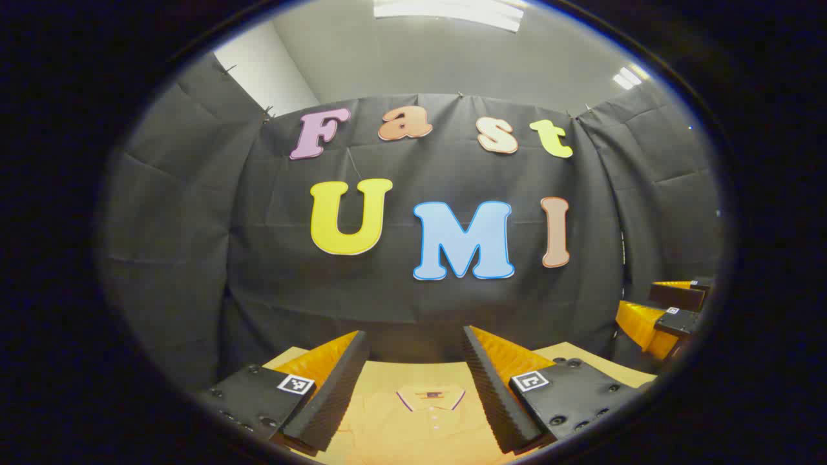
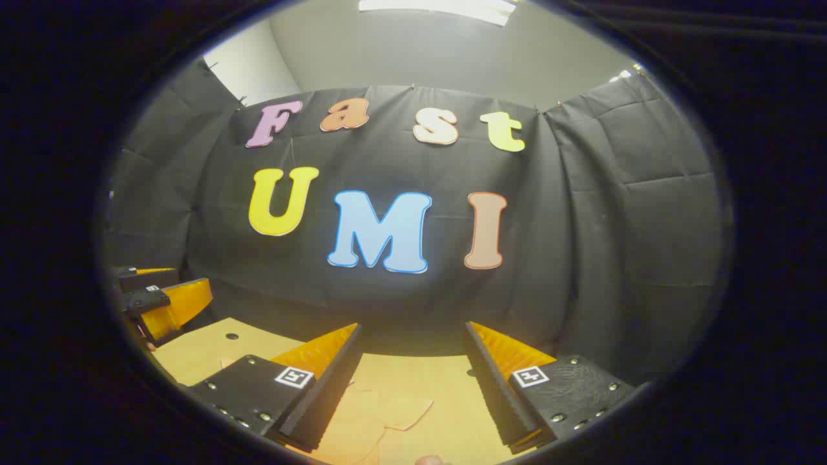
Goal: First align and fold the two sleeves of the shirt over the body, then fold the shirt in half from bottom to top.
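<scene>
Directly below your left gripper [image 1: 413, 361], the shirt [image 1: 420, 426] lies flat on the table [image 1: 581, 358], collar [image 1: 431, 397] toward the booth wall [image 1: 258, 271] and placket running back toward you. In the left gripper view the collar sits centred in the gap between the two fingers [image 1: 336, 381]; neither finger touches the cloth, and the gripper hangs above it, spread wide with nothing between the tips.

In the right gripper view, your right gripper [image 2: 413, 358] is likewise spread wide and holds nothing. A pale edge of fabric, apparently a sleeve [image 2: 394, 413] of the shirt, lies on the table [image 2: 194, 352] between and slightly left of its fingers [image 2: 323, 381]; the cloth looks apart from the tips, not pinched.

Each gripper also shows at the margin of the other's view: the right one [image 1: 665, 316] at the right edge of the left gripper view, the left one [image 2: 161, 300] at the left edge of the right gripper view, both raised above the table. Whether the shirt's hem is straight cannot be told; it lies below both views. A ceiling light [image 1: 449, 13] glows overhead.
</scene>
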`<state>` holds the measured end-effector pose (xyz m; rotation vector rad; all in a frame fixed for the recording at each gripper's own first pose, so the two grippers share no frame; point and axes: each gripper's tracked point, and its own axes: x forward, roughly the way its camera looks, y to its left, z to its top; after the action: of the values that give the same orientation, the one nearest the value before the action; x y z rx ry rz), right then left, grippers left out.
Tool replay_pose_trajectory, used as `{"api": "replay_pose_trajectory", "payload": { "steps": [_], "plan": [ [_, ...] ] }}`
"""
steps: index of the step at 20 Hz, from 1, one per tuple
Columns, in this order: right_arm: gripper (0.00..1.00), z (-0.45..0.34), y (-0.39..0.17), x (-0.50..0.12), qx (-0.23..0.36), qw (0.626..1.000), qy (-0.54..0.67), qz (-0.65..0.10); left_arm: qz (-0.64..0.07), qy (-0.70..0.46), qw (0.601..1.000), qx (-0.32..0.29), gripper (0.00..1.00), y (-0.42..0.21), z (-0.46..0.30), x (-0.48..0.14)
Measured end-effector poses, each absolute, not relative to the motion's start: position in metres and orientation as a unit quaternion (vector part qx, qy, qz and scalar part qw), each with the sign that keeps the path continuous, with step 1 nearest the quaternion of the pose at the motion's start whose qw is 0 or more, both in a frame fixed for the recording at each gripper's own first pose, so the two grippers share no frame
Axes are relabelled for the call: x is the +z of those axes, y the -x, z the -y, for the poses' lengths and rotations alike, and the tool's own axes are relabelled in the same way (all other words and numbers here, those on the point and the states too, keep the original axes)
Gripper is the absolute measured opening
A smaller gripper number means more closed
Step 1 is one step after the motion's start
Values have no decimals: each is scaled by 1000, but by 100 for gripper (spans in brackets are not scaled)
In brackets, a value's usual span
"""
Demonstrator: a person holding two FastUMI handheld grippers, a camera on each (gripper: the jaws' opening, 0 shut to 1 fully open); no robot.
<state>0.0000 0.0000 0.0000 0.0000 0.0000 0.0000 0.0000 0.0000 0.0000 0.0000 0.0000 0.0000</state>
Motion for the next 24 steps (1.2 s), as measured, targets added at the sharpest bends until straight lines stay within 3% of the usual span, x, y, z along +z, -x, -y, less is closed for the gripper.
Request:
{"api": "replay_pose_trajectory", "payload": {
  "steps": [16, 24],
  "plan": [
    [96, -2, -7, -23, 7, 999, 10, -36, -26, 0, 1000, 3, 94, -12, -7, -28],
    [96, -9, -37, -51, 18, 997, 0, -69, -33, 3, 999, 10, 94, -28, -13, -40]
  ]
}}
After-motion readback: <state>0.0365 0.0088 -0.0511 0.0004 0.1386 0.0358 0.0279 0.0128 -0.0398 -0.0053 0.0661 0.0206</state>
